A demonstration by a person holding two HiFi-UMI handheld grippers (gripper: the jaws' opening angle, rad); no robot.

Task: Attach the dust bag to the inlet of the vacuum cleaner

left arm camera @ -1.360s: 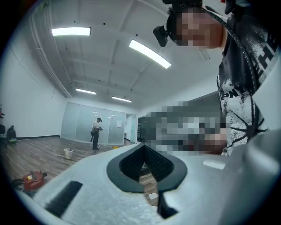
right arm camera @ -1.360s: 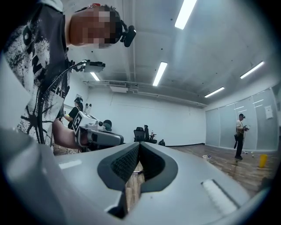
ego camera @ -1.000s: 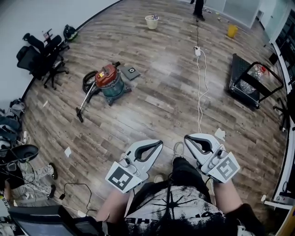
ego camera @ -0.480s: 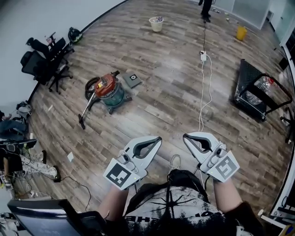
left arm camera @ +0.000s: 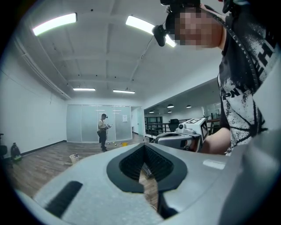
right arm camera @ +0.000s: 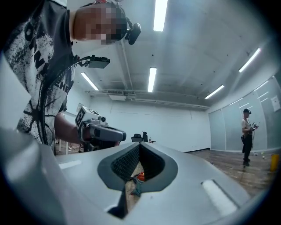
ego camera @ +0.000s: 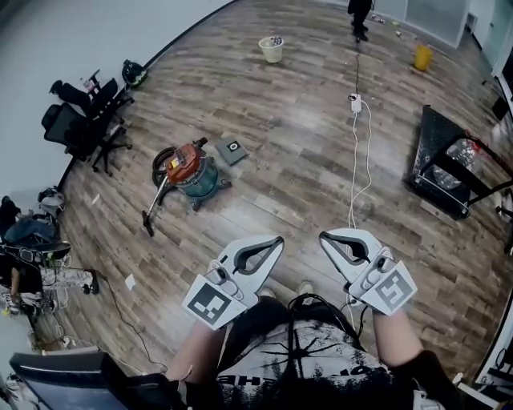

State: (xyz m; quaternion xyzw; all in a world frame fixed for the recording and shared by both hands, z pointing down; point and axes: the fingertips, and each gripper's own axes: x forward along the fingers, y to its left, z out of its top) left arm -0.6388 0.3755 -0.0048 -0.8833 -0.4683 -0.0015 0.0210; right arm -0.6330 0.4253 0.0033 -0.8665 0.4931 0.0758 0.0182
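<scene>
Holding both tools out in front of the waist, the person faces across a wood-plank floor (ego camera: 288,192), well apart from the vacuum cleaner (ego camera: 187,166). The left gripper (ego camera: 277,240) has its jaws closed tip to tip with nothing between them; its own view shows only floor through the eye-shaped gap behind the tips. The right gripper (ego camera: 324,237) is pinched together and empty in the same way, and through its gap the right gripper view catches a small red and teal glimpse of the vacuum cleaner far off. The two grippers sit side by side, near each other but apart, both pointing away from the body. The vacuum cleaner, a teal drum with a red-orange top, stands upright in the upper left of the head view, with a black hose (ego camera: 163,156) looped at its left side and a wand (ego camera: 154,210) slanting down to the floor. Just beside the drum on its right lies the dust bag (ego camera: 232,150), flat and grey with a round ring on its upper face. A white cable (ego camera: 358,172) trails from a power strip (ego camera: 354,102) towards the right gripper. Office chairs (ego camera: 88,120) crowd the left wall, a pale bin (ego camera: 272,49) and a yellow bucket (ego camera: 422,57) stand farther off, a black cart (ego camera: 449,172) sits at the right, and a second person (ego camera: 360,16) stands at the top edge.
</scene>
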